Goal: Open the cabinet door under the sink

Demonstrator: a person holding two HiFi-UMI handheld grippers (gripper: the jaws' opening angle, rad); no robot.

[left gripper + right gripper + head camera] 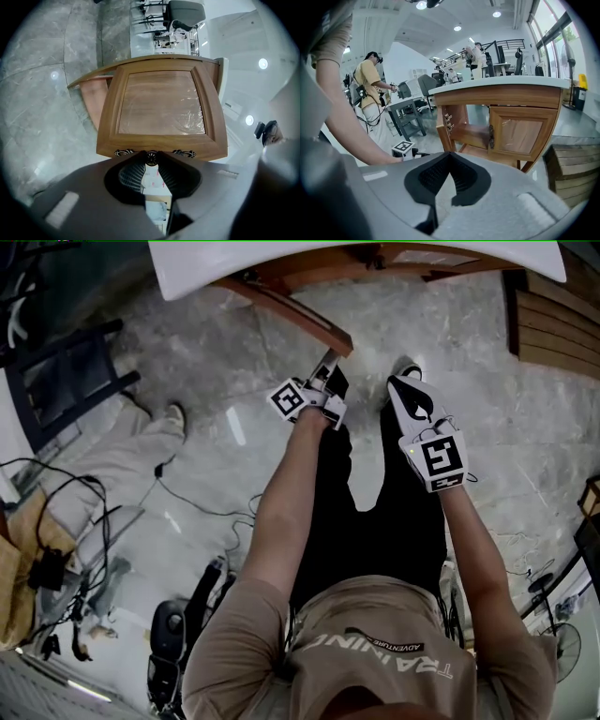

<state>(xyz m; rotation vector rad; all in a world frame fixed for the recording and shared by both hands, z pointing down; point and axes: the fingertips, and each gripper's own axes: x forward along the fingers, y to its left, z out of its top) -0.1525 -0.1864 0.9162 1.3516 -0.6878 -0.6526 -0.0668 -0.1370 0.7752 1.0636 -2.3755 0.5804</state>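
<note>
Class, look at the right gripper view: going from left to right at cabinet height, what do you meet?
Person in yellow shirt → grey desk → open cabinet bay → closed cabinet door → stacked wooden boards.

grey marble floor under everything. wooden pallet stack right of right fingers. person in tan shirt at a grey desk, far left beyond them. cable tangle on floor well left of left fingers.
</note>
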